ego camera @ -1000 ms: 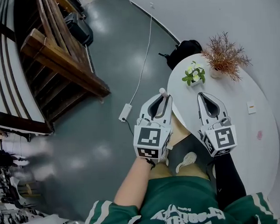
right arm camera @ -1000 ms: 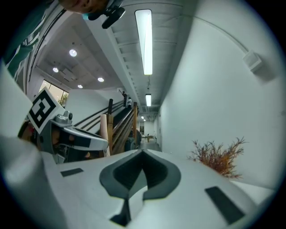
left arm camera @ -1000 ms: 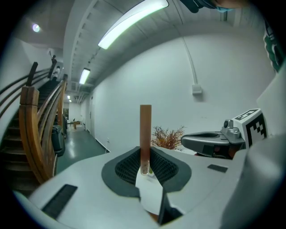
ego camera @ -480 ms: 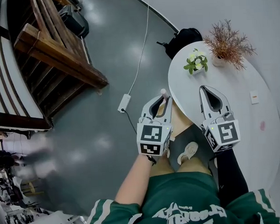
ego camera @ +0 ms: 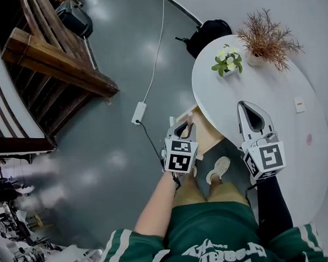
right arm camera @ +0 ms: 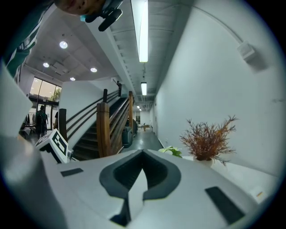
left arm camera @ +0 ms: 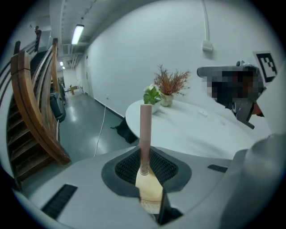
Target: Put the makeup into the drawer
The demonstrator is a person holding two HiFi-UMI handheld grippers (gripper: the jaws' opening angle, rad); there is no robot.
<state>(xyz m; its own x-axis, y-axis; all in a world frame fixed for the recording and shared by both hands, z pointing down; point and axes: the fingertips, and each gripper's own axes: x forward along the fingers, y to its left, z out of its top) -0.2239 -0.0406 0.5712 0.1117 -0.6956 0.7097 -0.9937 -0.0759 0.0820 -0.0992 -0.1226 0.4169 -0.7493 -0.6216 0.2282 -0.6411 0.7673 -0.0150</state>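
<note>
My left gripper [ego camera: 186, 125] is shut on a slim pink makeup tube [ego camera: 188, 120], which sticks out past the fingertips. It hangs, tilted down, just left of the round white table [ego camera: 270, 92], over the pale wooden open drawer [ego camera: 208, 134] under the table's edge. In the left gripper view the tube [left arm camera: 145, 127] stands upright between the pads [left arm camera: 129, 167], with pale drawer wood [left arm camera: 149, 190] showing beneath. My right gripper [ego camera: 249, 105] hovers over the table, shut with nothing in it; its closed tips [right arm camera: 143, 153] point toward the plants.
A small green plant [ego camera: 226, 60] and a dried brown plant [ego camera: 265, 41] stand at the table's far side. On the grey floor lie a black bag [ego camera: 206, 32] and a power strip [ego camera: 137, 112] with a cable. A wooden staircase [ego camera: 48, 56] stands left. The person's shoe [ego camera: 218, 170] is below the drawer.
The left gripper has dropped with the pink tube and tipped downward, closer to the drawer. The right gripper has sunk slightly over the table.
</note>
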